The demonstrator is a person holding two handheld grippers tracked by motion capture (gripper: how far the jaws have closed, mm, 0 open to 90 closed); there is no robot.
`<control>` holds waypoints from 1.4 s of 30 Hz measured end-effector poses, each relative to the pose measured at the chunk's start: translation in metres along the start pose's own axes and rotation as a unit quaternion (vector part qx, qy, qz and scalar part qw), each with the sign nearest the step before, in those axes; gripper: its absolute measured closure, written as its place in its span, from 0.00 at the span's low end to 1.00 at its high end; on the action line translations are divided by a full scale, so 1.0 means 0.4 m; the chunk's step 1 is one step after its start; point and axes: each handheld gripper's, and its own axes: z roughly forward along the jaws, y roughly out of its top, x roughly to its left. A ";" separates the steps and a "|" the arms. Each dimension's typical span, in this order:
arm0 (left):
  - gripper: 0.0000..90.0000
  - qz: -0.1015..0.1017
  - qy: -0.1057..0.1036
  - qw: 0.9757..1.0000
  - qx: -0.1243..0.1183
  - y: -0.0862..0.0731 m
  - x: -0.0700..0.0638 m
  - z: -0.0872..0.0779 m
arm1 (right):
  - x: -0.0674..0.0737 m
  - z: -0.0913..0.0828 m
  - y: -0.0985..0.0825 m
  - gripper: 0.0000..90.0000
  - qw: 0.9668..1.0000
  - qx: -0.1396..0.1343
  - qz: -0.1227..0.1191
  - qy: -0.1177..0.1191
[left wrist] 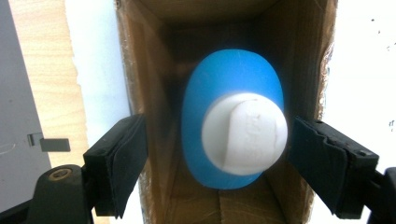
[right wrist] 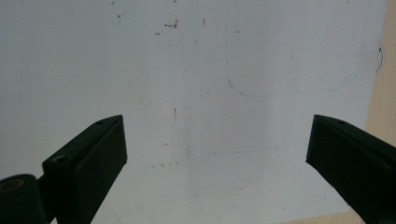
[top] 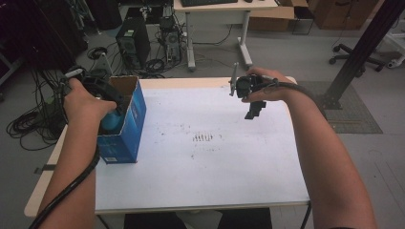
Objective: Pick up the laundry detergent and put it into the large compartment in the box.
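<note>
At about 8 o'clock on the table, nearest the person's left side, stands a tall blue cardboard box (top: 126, 124), its top open and its raw brown inside showing. The left gripper (top: 109, 110) points down into that opening. In the left gripper view, a blue bottle (left wrist: 232, 116) sits upright inside the box, seen from straight above: a smooth oval blue shoulder with a round white cap (left wrist: 244, 134) on top, the cap marked by a raised ridge running across it. The bottle takes up most of the box's width, close to the brown walls on both sides. The 2 black jaws stand spread, 1 on each side of the cap; the right jaw sits just beside the cap and the left jaw stands apart from it, near the box wall. Neither pad presses on the cap.

Farther off, at about 1 o'clock over the white table (top: 205, 171), the right gripper (top: 253, 110) hangs in the air with its jaws aimed downward. In the right gripper view its 2 jaws are spread wide with nothing between them, above bare white surface carrying faint pen lines and small dark specks.
</note>
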 end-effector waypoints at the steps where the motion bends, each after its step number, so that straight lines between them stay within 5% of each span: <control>1: 0.21 -0.001 0.002 1.000 -0.001 0.000 0.000 -0.003 | 0.000 0.000 0.000 0.05 1.000 0.000 0.000 0.000; 31: 0.08 0.024 0.012 1.000 -0.007 -0.014 -0.021 -0.086 | 0.010 -0.011 -0.009 0.05 1.000 -0.004 0.003 -0.001; 42: 0.03 0.071 0.014 0.997 -0.014 -0.025 -0.051 -0.097 | 0.012 -0.011 -0.009 0.05 1.000 -0.006 0.000 -0.002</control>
